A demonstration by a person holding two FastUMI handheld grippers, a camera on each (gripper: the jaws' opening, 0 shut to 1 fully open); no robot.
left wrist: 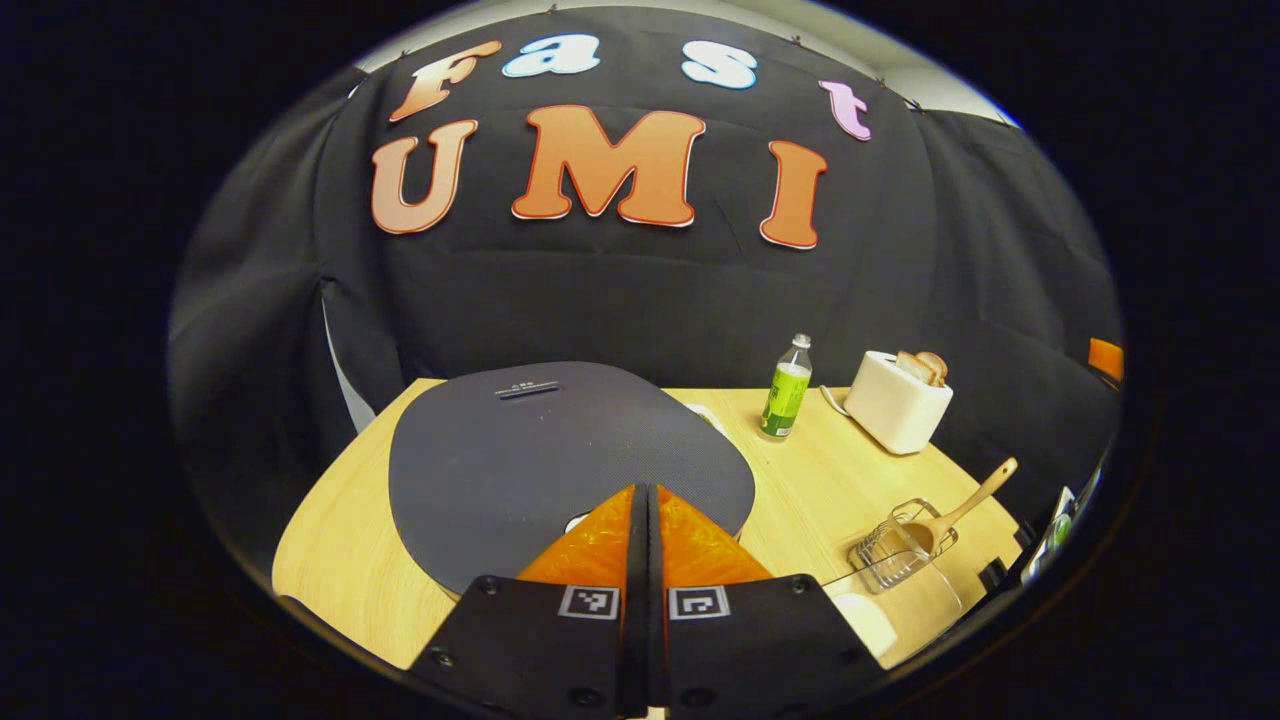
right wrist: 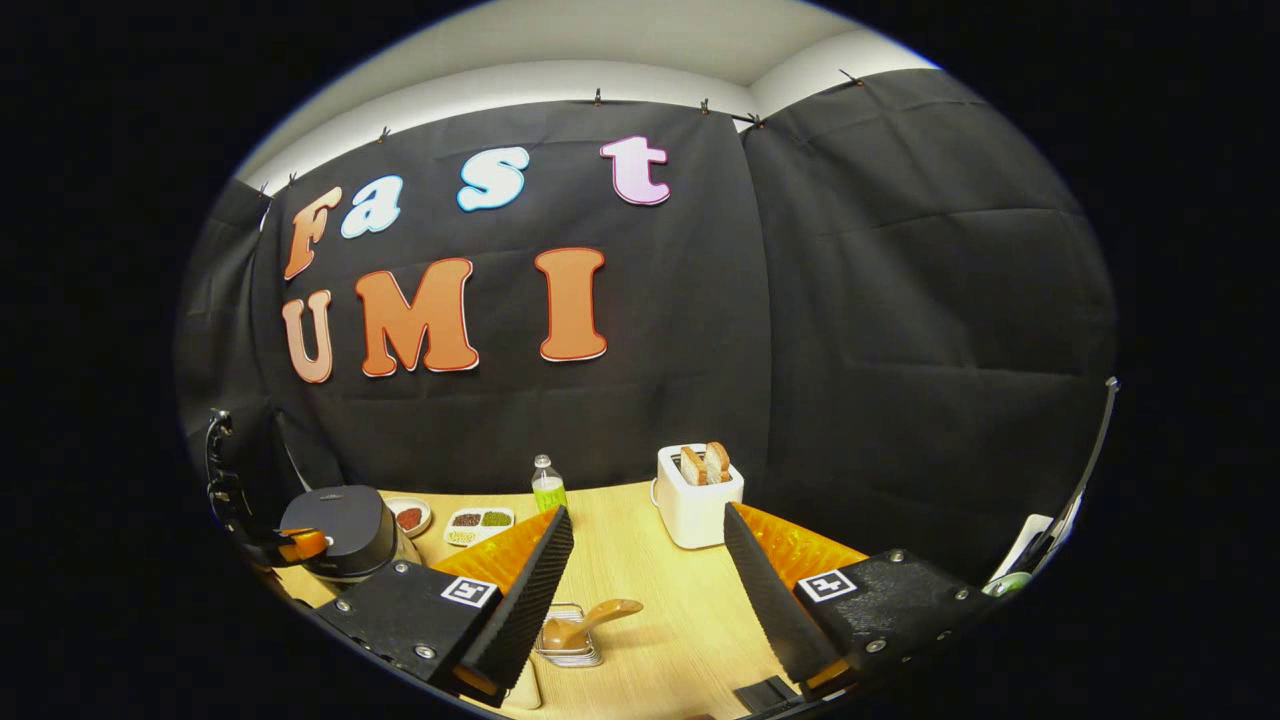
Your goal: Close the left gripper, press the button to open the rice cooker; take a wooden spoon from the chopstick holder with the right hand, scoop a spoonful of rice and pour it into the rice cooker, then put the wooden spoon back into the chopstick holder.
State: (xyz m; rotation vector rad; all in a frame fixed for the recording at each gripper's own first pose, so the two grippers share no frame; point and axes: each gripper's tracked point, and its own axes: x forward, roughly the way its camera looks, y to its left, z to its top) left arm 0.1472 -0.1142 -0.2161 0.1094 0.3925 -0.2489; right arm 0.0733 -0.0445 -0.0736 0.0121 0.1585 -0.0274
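Pressed together and holding nothing, the left tongs (left wrist: 645, 500) hover over the rice cooker (left wrist: 560, 450) lid, fingers joined to poke its button. Right tongs (right wrist: 645, 560) gape wide and empty above the wooden spoon (right wrist: 585, 620) resting in the chopstick holder (right wrist: 570, 640) on the worktop (right wrist: 640, 540).

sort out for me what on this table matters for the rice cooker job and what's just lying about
For the job: rice cooker, lid down; wooden spoon in the chopstick holder; left gripper, shut; right gripper, open.

Lying about: green bottle, toaster, sectioned dish.
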